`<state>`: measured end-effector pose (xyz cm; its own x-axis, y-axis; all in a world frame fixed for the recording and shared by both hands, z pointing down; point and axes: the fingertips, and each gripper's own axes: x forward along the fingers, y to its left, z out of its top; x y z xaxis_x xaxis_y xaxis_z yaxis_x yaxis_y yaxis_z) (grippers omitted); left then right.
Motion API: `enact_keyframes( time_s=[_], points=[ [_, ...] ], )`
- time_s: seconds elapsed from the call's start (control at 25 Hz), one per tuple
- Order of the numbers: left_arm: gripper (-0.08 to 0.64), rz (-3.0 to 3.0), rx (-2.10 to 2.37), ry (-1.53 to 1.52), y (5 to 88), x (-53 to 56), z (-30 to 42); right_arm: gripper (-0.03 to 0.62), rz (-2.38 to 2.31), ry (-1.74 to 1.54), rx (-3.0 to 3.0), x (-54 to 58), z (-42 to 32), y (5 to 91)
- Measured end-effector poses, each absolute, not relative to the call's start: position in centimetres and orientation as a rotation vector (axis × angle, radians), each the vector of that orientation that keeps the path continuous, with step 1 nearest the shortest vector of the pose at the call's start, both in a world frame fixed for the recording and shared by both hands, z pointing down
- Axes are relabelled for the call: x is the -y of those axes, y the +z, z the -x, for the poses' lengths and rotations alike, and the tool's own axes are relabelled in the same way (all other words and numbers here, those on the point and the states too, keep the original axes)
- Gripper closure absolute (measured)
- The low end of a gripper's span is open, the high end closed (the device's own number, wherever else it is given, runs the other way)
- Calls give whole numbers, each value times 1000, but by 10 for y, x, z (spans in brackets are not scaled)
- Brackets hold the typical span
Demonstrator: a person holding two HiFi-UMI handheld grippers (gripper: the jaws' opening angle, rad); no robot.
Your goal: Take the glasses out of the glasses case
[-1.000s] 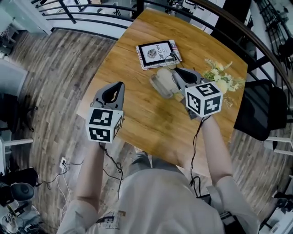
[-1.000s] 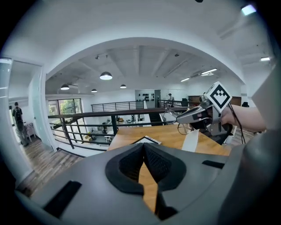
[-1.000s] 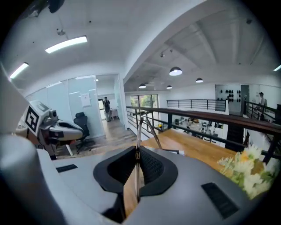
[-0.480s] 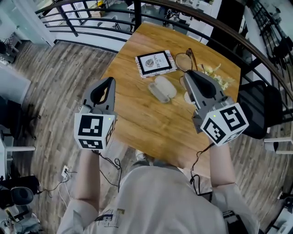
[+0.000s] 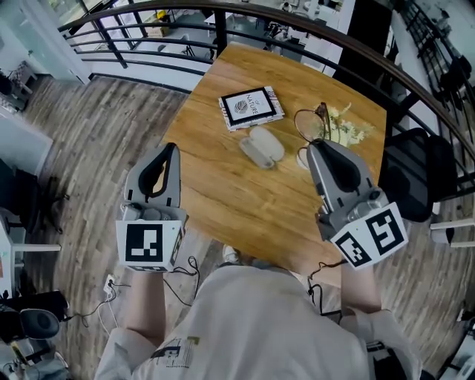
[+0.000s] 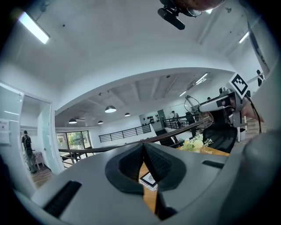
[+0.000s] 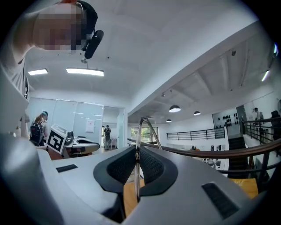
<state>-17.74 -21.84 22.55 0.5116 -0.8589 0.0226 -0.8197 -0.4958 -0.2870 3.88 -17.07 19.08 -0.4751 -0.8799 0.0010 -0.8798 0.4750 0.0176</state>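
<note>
The glasses (image 5: 311,122), thin dark rims, hang in the air over the far right of the wooden table (image 5: 245,200), well above it. My right gripper (image 5: 316,145) is shut on their frame; in the right gripper view the metal rim (image 7: 138,132) stands pinched between the pads. The pale grey glasses case (image 5: 261,146) lies on the table to the left of the glasses, nothing touching it. My left gripper (image 5: 170,150) is raised over the table's left edge, shut and empty; its pads (image 6: 154,163) meet in the left gripper view, which also shows the right gripper (image 6: 207,104) level with it.
A book (image 5: 250,106) with a leaf cover lies beyond the case. A bunch of pale flowers (image 5: 349,130) lies at the table's right, under the glasses. A black chair (image 5: 417,178) stands to the right. A dark curved railing (image 5: 223,15) runs behind the table.
Both grippers have risen away from the table. The right one has carried the glasses up and to the right, away from the case. The case has stayed in place.
</note>
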Motion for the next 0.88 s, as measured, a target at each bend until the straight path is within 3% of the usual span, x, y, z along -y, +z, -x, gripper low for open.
enact_keyframes(
  time_s=[0.88],
  points=[
    [543,2562,-1377,-364,257,193,166,544,-1573,156,2699,153,-37,227]
  ],
)
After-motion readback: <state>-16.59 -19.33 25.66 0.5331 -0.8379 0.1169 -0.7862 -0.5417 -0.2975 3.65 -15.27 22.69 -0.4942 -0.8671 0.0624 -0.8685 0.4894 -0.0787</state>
